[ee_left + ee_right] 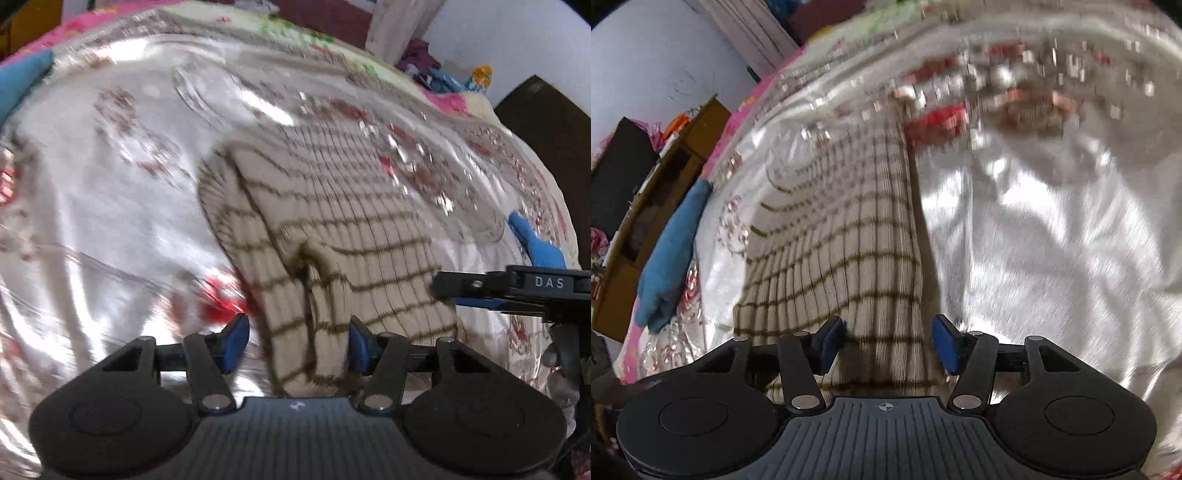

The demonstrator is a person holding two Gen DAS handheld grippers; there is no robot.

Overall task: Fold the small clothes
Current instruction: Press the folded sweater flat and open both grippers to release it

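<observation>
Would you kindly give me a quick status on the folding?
Left gripper and right gripper: jaws apart, checked garment between them, grip unclear. Blue cloth lies aside, clear.

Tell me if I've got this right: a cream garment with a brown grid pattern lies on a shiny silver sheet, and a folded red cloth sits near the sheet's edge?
Nearly. The folded cloth is blue, not red, as the right wrist view shows. The rest stands: the cream garment with its brown grid lies on the shiny silver sheet.

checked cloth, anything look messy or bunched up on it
Yes: the checked cloth has a puckered fold near its front edge, just ahead of the left tool, so it does not lie flat on the shiny bedspread.
</observation>
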